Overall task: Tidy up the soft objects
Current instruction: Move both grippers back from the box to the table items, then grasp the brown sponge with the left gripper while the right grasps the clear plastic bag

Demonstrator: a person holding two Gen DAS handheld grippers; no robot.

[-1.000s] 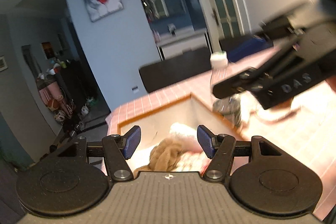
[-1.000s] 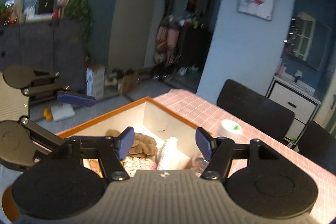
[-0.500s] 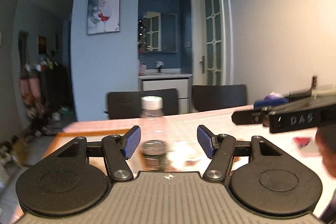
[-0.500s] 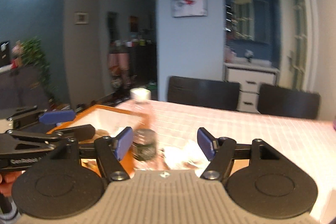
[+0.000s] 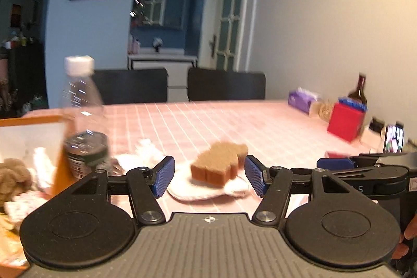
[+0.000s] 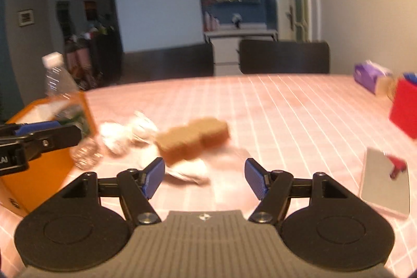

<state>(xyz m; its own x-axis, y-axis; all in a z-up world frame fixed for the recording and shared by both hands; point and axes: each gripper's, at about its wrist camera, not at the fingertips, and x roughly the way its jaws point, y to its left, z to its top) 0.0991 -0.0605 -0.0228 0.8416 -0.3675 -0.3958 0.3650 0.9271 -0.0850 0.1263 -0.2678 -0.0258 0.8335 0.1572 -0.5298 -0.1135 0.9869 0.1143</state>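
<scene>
A brown sponge (image 5: 219, 163) lies on a white cloth (image 5: 206, 192) on the pink checked tablecloth (image 5: 234, 121). My left gripper (image 5: 207, 179) is open, its blue pads either side of the sponge and short of it. The right gripper (image 6: 204, 177) is open too, with the sponge (image 6: 194, 138) beyond its tips and the cloth (image 6: 187, 171) just ahead. An orange box (image 5: 58, 168) at the left holds a tan plush toy (image 5: 13, 179) and other soft items. Crumpled white material (image 6: 125, 133) lies beside the sponge.
A clear plastic bottle (image 5: 83, 121) stands next to the orange box (image 6: 39, 179). A red box (image 5: 345, 123), purple tissue pack (image 5: 302, 99) and dark glass bottle (image 5: 358, 91) sit at the far right. A silver flat object (image 6: 385, 184) lies near the right gripper. Two dark chairs (image 6: 284, 56) stand behind the table.
Both grippers have swung right, away from the orange box, and dropped lower. The sponge and cloth have come into view in front of them. Both stay open with nothing held.
</scene>
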